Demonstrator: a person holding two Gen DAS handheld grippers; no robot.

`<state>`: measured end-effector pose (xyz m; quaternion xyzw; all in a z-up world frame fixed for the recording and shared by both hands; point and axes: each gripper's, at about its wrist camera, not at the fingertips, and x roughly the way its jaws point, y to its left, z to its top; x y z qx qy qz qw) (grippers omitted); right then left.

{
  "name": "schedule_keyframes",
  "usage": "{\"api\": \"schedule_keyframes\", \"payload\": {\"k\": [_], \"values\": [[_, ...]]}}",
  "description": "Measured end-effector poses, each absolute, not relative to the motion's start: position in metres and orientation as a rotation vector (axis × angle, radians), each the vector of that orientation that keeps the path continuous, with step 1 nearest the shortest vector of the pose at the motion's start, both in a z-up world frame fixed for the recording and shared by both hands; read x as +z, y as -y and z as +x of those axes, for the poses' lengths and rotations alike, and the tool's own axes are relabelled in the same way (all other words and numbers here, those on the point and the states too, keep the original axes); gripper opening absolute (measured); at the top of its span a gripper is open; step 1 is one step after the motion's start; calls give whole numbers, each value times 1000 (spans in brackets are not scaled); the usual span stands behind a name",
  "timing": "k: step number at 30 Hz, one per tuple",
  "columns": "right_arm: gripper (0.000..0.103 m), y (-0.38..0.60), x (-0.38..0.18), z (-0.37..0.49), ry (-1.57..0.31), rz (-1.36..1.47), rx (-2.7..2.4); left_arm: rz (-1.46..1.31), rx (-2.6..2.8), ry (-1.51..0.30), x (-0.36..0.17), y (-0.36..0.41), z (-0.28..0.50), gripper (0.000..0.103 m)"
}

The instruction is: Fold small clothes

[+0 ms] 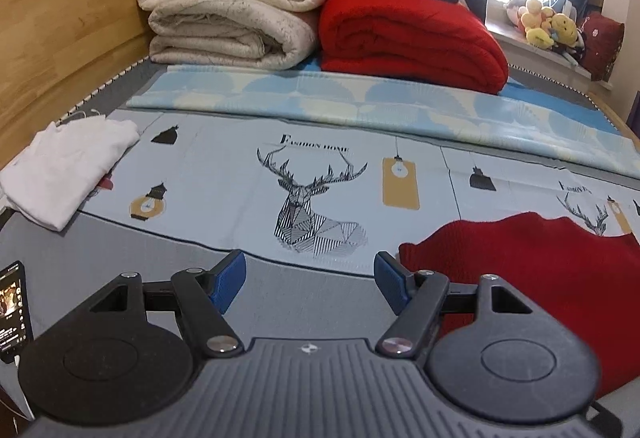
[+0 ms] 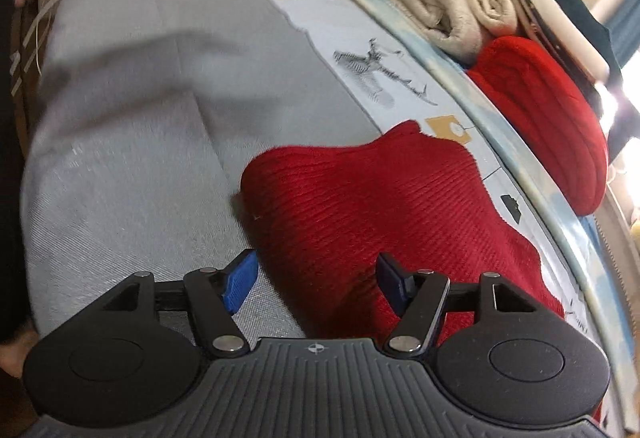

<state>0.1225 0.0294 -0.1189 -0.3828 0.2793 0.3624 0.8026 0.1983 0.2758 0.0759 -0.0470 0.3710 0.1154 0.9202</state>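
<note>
Bed point(image 1: 120, 278) with grey cover and a deer-print sheet point(image 1: 320, 173). The red knit point(image 1: 540, 270) lay flat near the bed's front edge, partly on the sheet. The left gripper point(image 1: 310, 280) hovered just beside the knit's left edge, its fingers spread with nothing between them. The right gripper point(image 2: 318, 282) hung over the knit's near corner, fingers likewise spread, gripping nothing. A white garment point(image 1: 68, 169) lay crumpled by the wooden side rail. 2 stacks, beige blankets point(image 1: 228, 9) and a red blanket point(image 1: 412, 33), stood at the far edge.
</note>
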Motion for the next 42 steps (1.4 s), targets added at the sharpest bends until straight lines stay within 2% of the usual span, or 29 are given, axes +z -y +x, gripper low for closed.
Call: {"api": "schedule_keyframes", "payload": {"k": [5,8,13,15,18,20,23,30,42], "values": [[68,-44,-136,119,-537,-921,771,-115,236,-781,73,-281,199,76],[63,-47,-137,125,-539,-913,756,-128,233,-792,71,-283,201,76],[40,-47,-137,132,-555,-887,759,-176,223,-817,67,-282,207,76],[26,-46,-132,133,-554,-865,764,-211,214,-826,66,-281,211,77],[17,-39,-114,140,-564,-761,756,-325,163,-867,60,-280,220,78],[16,-29,-94,147,-555,-659,740,-397,139,-917,52,-278,228,79],[16,-9,-67,155,-546,-515,715,-503,71,-966,43,-269,240,90],[15,43,-33,156,-510,-342,702,-752,-108,-1102,13,-240,270,91],[15,72,-33,135,-504,-335,783,-636,-126,-1331,-36,-177,302,91]]}}
